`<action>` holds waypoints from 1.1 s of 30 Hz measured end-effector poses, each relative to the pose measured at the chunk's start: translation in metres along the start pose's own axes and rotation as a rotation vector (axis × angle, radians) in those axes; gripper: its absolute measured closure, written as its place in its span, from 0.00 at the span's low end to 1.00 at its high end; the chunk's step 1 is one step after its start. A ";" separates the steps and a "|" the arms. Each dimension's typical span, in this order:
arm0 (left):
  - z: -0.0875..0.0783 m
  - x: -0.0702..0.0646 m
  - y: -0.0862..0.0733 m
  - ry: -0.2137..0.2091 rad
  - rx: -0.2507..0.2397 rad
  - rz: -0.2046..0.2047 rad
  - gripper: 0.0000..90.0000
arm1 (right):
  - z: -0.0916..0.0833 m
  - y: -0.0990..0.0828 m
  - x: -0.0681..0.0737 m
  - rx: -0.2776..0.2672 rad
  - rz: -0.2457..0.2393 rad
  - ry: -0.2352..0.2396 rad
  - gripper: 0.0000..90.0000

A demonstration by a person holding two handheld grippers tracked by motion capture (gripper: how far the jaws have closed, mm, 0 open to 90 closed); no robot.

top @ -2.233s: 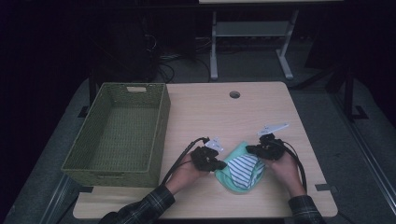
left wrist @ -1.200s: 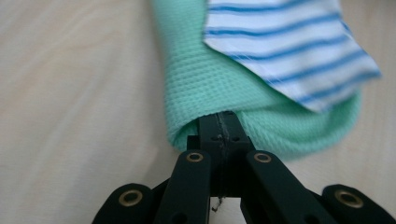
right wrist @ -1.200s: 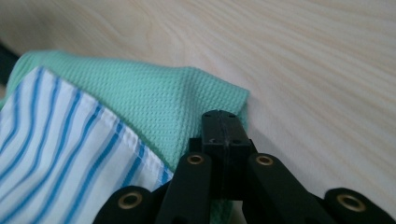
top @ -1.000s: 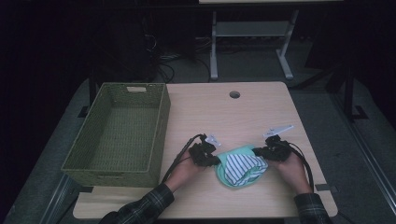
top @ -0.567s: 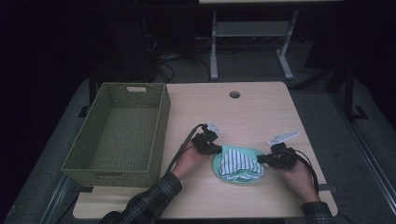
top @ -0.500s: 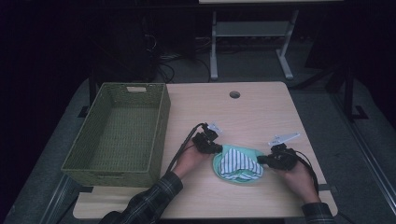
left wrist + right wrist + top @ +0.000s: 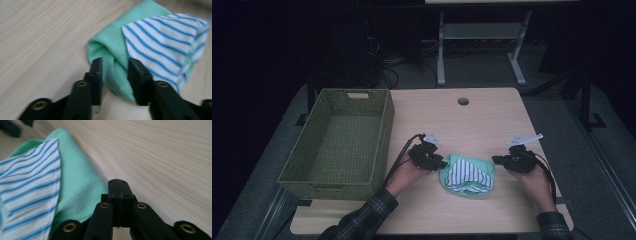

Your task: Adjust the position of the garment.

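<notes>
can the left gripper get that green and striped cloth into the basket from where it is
Probably yes. The left gripper sits at the cloth, jaws just opening around a green fold, and the open-topped basket stands right beside that hand with nothing between.

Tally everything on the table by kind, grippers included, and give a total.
Folded cloth, green with a blue-and-white striped side: 1
Green woven basket: 1
Hand-held grippers: 2, the left gripper with its jaws just opened around the cloth's green edge, and the right gripper with jaws shut beside the cloth
Total: 4
</notes>
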State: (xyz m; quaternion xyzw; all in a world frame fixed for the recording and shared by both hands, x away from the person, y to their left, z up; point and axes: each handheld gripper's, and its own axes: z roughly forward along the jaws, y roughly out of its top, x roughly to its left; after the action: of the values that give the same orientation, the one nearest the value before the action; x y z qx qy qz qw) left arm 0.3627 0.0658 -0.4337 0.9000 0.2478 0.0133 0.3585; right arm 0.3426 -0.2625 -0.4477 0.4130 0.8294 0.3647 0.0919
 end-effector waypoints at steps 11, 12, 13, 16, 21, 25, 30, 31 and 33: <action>-0.009 -0.015 -0.017 -0.038 0.021 0.019 0.36 | 0.021 0.003 -0.006 0.037 -0.002 0.007 1.00; -0.008 -0.016 -0.018 -0.039 0.021 0.011 0.31 | 0.020 0.001 -0.004 0.041 -0.007 0.009 1.00; -0.008 -0.016 -0.018 -0.039 0.028 0.018 0.28 | 0.019 -0.001 -0.003 0.044 -0.012 0.010 1.00; -0.008 -0.017 -0.020 -0.034 0.036 0.021 0.20 | 0.016 -0.006 0.000 0.055 -0.015 0.016 1.00; -0.012 -0.019 -0.022 -0.022 0.043 0.043 0.16 | 0.011 -0.013 0.009 0.062 -0.024 0.026 1.00; -0.016 -0.021 -0.023 -0.019 0.049 0.061 0.16 | 0.006 -0.019 0.019 0.062 -0.029 0.044 1.00; -0.018 -0.023 -0.025 -0.021 0.046 0.057 0.16 | 0.004 -0.023 0.031 0.069 -0.048 0.064 1.00; -0.019 -0.024 -0.025 -0.022 0.049 0.062 0.16 | 0.004 -0.026 0.038 0.065 -0.052 0.077 1.00; -0.021 -0.025 -0.026 -0.022 0.056 0.071 0.16 | 0.004 -0.027 0.044 0.068 -0.061 0.086 1.00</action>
State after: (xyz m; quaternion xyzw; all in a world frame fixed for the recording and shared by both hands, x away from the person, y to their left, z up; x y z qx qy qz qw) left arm 0.3254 0.0834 -0.4312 0.9181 0.2118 0.0091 0.3350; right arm 0.2998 -0.2381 -0.4626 0.3744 0.8567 0.3507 0.0531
